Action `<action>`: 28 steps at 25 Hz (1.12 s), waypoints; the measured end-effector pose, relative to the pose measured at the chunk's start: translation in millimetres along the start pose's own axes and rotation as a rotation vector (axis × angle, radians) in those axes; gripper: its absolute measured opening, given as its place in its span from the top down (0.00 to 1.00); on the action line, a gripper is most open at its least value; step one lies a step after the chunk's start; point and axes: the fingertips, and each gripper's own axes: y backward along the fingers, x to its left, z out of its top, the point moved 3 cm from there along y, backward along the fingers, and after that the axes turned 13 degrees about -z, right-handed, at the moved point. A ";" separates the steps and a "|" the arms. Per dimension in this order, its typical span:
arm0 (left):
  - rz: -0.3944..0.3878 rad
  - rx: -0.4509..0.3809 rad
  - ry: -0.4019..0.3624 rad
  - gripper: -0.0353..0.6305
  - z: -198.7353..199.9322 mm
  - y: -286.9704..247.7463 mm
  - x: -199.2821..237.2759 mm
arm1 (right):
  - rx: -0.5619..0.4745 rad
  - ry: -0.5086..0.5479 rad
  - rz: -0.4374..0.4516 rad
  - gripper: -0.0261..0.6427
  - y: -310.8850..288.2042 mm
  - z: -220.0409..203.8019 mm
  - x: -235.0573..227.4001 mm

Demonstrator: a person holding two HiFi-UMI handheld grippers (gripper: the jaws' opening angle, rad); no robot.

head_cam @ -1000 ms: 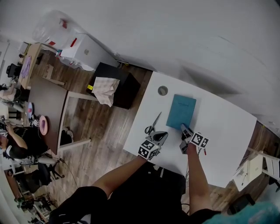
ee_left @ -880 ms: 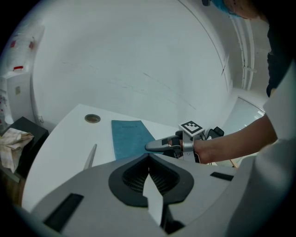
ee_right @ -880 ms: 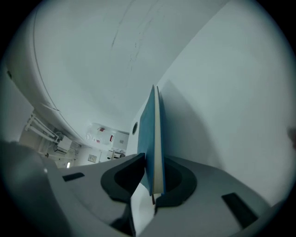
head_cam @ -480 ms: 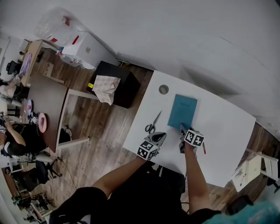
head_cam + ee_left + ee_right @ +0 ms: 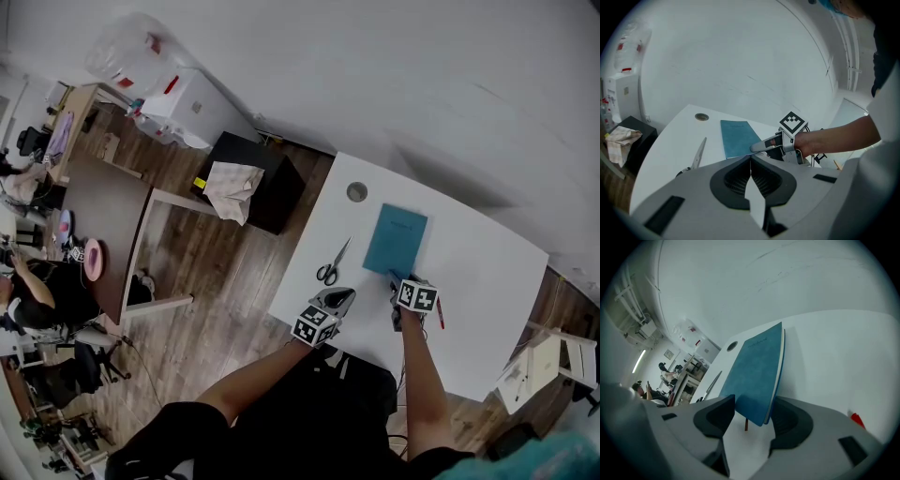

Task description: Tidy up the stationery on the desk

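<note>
Our right tongs (image 5: 751, 425) have just opened wide round a corner of the blue book (image 5: 757, 366); left tongs (image 5: 751, 159) closed, empty; we should back off gently

The counter (image 5: 478, 272) is white. A blue notebook (image 5: 395, 240) lies flat near its middle. A pair of scissors (image 5: 332, 263) lies near the notebook's left side and does not touch it. A small round grey cap (image 5: 356, 192) sits near the far left corner. A little red thing (image 5: 440, 314) lies nearer the front, too small to tell what it is.
</note>
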 end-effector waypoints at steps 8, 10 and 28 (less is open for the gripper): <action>0.009 0.006 0.006 0.93 -10.7 5.5 -1.7 | 0.004 0.085 -0.081 0.61 18.7 -15.2 -7.9; 0.001 0.000 -0.003 0.93 -9.2 5.4 -4.2 | -0.017 0.075 -0.085 0.61 24.5 -13.9 -11.9; -0.085 -0.010 -0.019 0.93 -54.1 54.8 -42.7 | -0.264 -0.021 -0.073 0.90 137.6 -70.5 9.2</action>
